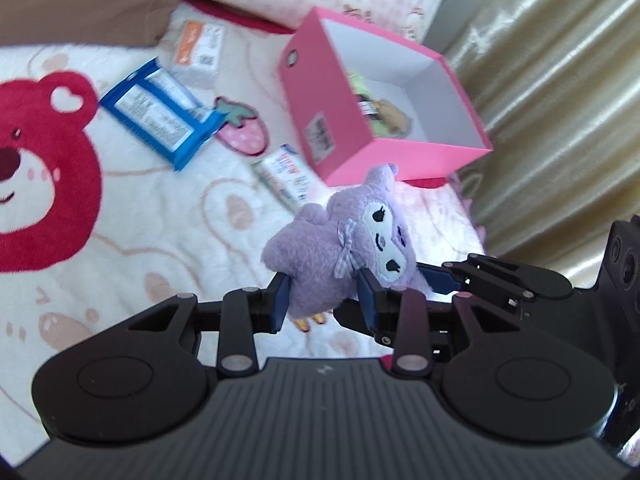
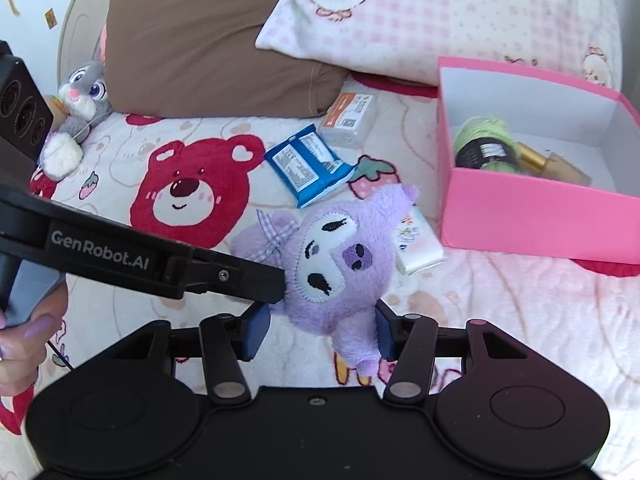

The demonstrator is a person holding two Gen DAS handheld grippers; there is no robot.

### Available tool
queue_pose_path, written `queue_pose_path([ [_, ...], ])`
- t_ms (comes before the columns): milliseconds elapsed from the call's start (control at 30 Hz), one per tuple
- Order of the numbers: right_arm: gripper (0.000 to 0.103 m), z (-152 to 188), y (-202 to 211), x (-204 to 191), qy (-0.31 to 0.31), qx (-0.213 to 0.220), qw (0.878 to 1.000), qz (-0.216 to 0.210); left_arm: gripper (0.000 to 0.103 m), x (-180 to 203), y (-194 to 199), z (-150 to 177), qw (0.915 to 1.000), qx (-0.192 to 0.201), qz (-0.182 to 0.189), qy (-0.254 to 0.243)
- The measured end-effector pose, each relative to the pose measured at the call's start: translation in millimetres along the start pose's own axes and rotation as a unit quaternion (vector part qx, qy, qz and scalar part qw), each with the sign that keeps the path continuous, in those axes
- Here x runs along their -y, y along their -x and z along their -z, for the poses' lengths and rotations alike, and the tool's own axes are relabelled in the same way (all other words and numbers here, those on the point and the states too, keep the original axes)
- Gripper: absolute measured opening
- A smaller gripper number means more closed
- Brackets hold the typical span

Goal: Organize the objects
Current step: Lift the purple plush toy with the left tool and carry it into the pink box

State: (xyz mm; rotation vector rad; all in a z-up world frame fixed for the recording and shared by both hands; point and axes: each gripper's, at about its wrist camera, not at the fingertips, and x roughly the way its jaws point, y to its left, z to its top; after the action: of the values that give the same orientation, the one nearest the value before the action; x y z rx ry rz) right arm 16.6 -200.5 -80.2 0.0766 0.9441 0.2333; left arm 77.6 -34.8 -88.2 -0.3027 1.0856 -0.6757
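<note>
Plush fabric, light and squashy, is what the purple plush toy (image 2: 340, 264) is judged to be made of, so it should give under pressure and is best taken by its thick body, not by the ears or ribbon. It is held above the bed (image 2: 500, 300), near the pink box (image 2: 532, 216), gripped by both the left gripper (image 1: 326, 300) and the right gripper (image 2: 320, 332), whose fingers are clenched on its lower body.

Left tongs (image 1: 326, 300) clamp purple plush (image 1: 320, 252); pink box (image 1: 384, 108) beyond.
</note>
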Motion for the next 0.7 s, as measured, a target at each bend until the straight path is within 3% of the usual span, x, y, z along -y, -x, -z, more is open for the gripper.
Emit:
queue_pose_path([
  [300,0.059,-26.5,65.4,16.6,0.007,0.044,0.998,0.041,0.034,71.2,22.6,-30.5,0.9968,0.023,0.013,-0.076],
  [700,0.059,-60.5,97.1,60.3,0.02,0.08,0.994,0.078,0.034,141.1,3.5,-76.0,0.99,0.034,0.019,-0.135],
])
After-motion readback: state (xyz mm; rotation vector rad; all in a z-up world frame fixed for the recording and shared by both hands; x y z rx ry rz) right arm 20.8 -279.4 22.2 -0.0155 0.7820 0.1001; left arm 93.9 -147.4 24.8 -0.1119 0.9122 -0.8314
